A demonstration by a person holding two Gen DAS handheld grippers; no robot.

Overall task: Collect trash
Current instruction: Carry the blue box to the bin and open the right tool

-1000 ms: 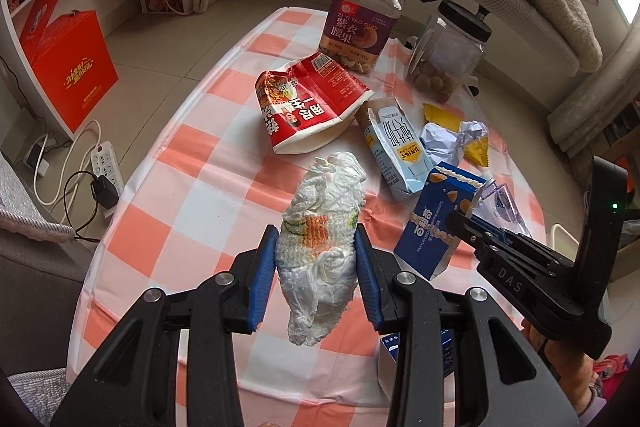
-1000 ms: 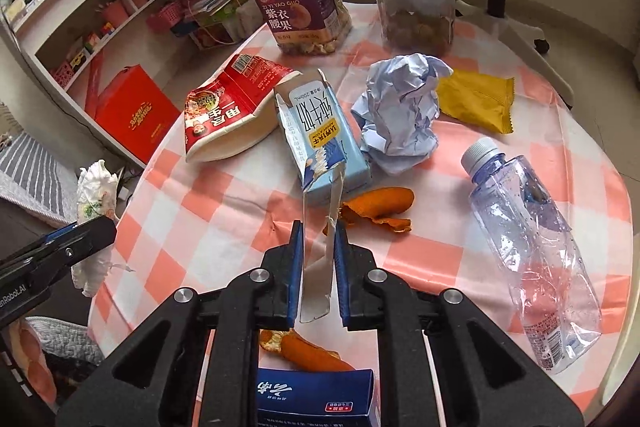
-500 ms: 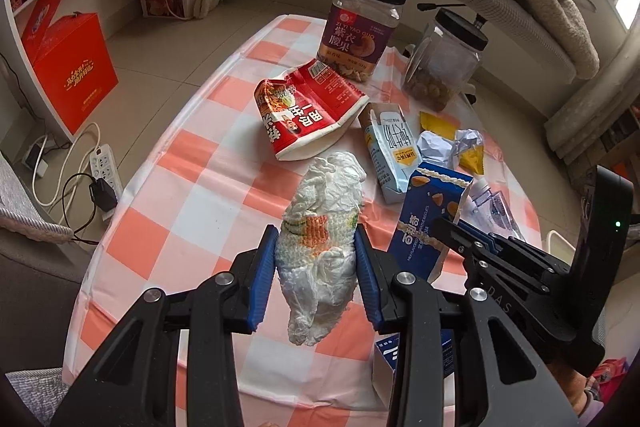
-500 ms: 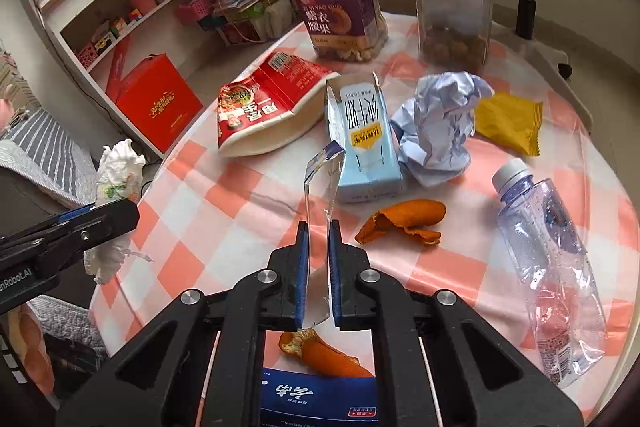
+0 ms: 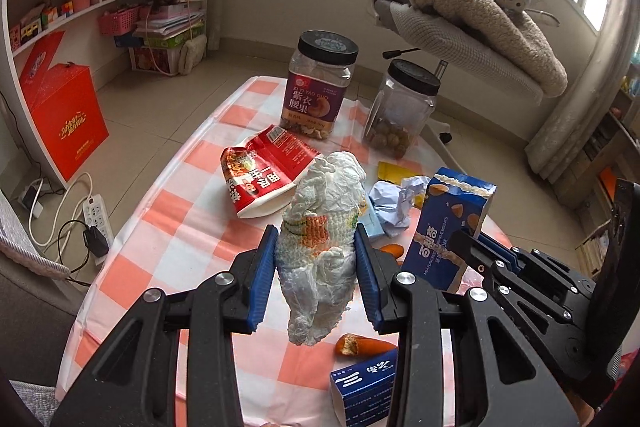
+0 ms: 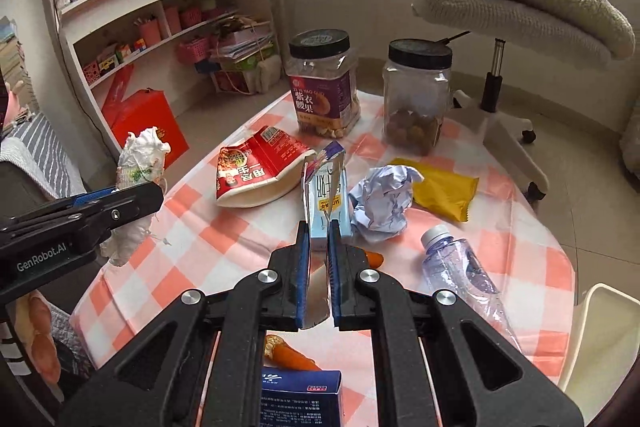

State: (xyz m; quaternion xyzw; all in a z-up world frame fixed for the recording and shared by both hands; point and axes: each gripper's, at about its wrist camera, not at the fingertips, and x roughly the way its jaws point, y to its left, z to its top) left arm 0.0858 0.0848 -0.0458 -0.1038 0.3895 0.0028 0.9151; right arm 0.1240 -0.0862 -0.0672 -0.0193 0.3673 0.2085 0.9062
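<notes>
In the left wrist view, our left gripper [image 5: 316, 269] was clamped on a crumpled white wrapper [image 5: 322, 227], its blue pads pressing both sides and the wrapper hanging clear above the checked tablecloth [image 5: 160, 227]. Beyond the wrapper lay a red snack bag [image 5: 262, 179], and behind that stood a cashew jar [image 5: 320, 87] and a second clear jar [image 5: 404, 107]. To the wrapper's right our right gripper [image 5: 472, 247] held a blue biscuit box [image 5: 448, 219] upright off the cloth. An orange peel [image 5: 362, 345] and a blue carton [image 5: 362, 387] lay near the wrapper's lower end. In the right wrist view, the right gripper [image 6: 319, 267] was closed narrowly on the biscuit box [image 6: 318, 279], seen edge-on between its fingers. Just past the fingertips lay a light blue milk carton [image 6: 324, 199], with crumpled paper [image 6: 382, 203] touching its right side, a yellow packet [image 6: 444, 189] beyond the paper, and a crushed plastic bottle [image 6: 460, 271] nearer us. Left of the milk carton, the left gripper [image 6: 132, 199] held the wrapper [image 6: 138, 163] over the tablecloth's [image 6: 224, 227] edge.
</notes>
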